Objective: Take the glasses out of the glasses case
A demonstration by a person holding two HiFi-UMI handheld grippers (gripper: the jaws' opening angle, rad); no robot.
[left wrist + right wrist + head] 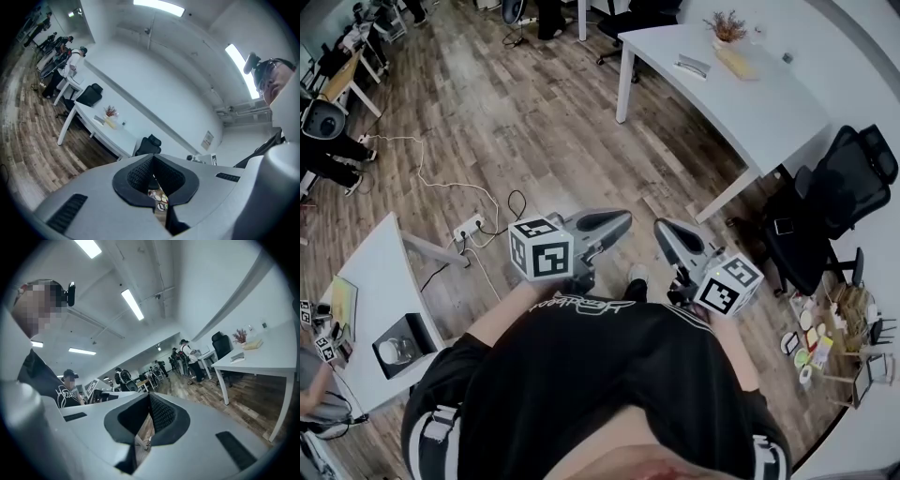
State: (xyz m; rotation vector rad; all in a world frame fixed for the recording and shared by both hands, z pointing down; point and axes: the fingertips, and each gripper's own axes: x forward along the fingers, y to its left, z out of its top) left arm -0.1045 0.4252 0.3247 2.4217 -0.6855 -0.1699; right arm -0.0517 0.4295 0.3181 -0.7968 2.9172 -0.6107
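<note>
Lying on the white table (pixel 769 103) at the upper right of the head view: one flat grey item (pixel 694 66), possibly the glasses case, too small to tell for sure. It shows again in the left gripper view (pixel 99 120) and the right gripper view (pixel 237 356). Just beside it are a yellow block (pixel 737 62) and a small plant (pixel 728 25).

Left gripper (pixel 622 218): centre of the head view, held in the air, well apart from the table. Its own view shows the jaws pressed together (pixel 157 190), with nothing between them but a thin slit of floor.

Right gripper (pixel 662 229): just beside the left, tips pointing toward it. Its jaws are likewise pressed together, holding nothing (pixel 142 437).

Person: black top, bottom centre of the head view, holding both grippers in front of the body.

Surroundings: wood floor (pixel 516 122); black chair (pixel 853 178) at the right edge; power strip (pixel 469 226) with cables left of centre; side table (pixel 380 281) at lower left.
</note>
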